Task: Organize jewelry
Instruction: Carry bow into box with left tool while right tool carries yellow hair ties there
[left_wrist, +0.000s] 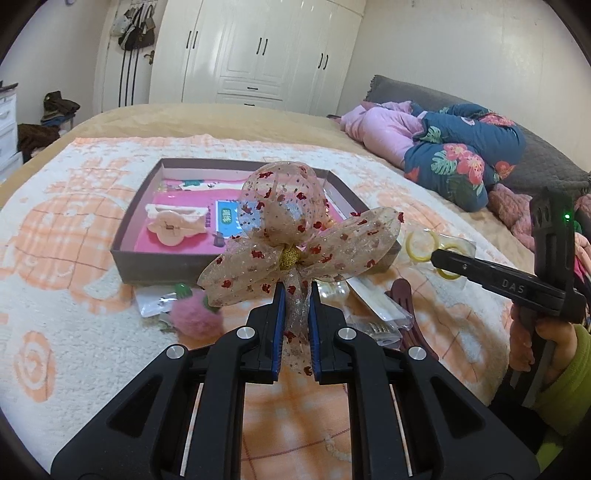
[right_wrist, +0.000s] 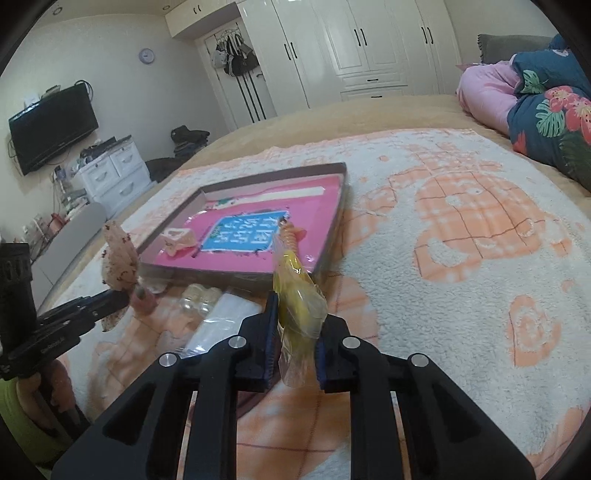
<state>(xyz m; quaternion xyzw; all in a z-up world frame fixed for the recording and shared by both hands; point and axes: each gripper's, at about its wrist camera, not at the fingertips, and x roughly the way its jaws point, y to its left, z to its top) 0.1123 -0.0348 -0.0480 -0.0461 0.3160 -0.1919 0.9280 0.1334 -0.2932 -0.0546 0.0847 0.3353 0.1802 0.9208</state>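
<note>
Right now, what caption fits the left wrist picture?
Left gripper holds a sheer bow above the pink-lined box.

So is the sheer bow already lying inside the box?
No, the sheer bow is clamped by its tail in the left tongs, held up in front of the box.

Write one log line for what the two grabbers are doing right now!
left gripper: shut on sheer bow | right gripper: shut on bagged yellow hair ties | both lifted near box | cream claw clip inside

Box (left_wrist: 155, 266) interior mostly free; cream clip (left_wrist: 173, 225) occupies left; packets (left_wrist: 373, 314) clutter blanket (right_wrist: 461, 295) before box.
</note>
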